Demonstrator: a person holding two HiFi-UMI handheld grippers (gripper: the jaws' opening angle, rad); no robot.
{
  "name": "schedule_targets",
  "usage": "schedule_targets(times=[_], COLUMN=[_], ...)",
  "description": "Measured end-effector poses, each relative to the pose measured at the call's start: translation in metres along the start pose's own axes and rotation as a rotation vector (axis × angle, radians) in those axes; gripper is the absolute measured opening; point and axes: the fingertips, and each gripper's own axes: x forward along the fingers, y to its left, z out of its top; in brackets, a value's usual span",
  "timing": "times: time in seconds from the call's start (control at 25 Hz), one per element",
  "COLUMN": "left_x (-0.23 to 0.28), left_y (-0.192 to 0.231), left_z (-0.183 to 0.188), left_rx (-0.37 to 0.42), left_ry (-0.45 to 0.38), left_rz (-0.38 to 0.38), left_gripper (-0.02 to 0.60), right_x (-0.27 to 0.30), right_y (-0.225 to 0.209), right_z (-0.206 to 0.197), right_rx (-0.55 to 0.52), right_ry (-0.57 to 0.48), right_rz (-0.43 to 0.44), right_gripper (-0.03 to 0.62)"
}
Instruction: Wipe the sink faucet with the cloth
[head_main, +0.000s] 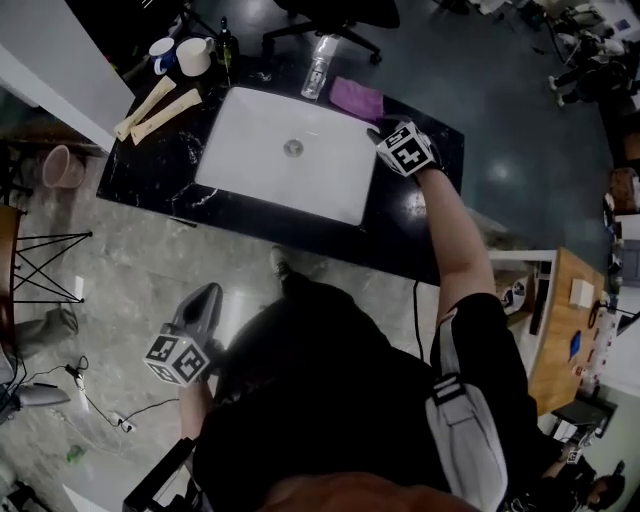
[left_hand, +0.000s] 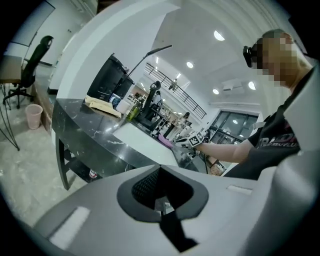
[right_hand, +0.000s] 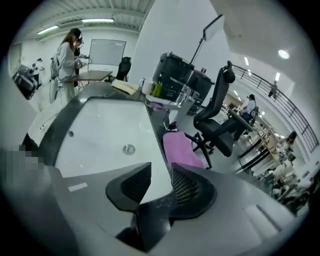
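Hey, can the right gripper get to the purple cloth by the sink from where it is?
Probably yes. The right gripper is just short of the purple cloth, with its jaws apart and empty, and nothing lies between it and the cloth.

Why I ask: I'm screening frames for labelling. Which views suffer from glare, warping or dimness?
Head view: dim overall, the white sink brightest, a glare patch on the black countertop. Left gripper view: strong fisheye bends the countertop, and ceiling lights blow out. Right gripper view: same warping and black corners, yet the purple cloth reads sharp.
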Motion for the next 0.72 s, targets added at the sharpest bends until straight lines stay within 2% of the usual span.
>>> schedule_targets(times=[0.16,0.36,0.48,0.56,0.72], left_x=[0.041,0.065,0.078,0.086,0.094], left_y=[0.010,0.023,0.028,0.029,0.033], left_z=[0.033,0.045,0.050,0.055,0.060], left_rx=[-0.010,-0.049,-0.058,-0.052,-0.043], left_ry=[-0.018,0.005,0.024,0.030,0.044], left_rz=[0.048,0.093,0.099,0.093,0.066], left_gripper=[-0.008,-0.008,-0.008,-0.008,-0.008], right_x=[0.059,0.101,0.110,0.114,0.118], right_y=[-0.044,-0.038,-0.039,-0.041,-0.045], right_z=[-0.007,-0.007,-0.006,-0.006,-0.006], right_rx=[-0.099,-0.240,-0.210,-0.180,-0.148], right_ry=[0.101,0.183,0.189,0.191,0.204], right_rz=[0.060,0.211,0.273,0.310,0.294], right_gripper=[0.151,0.175,0.172,0.147,0.084])
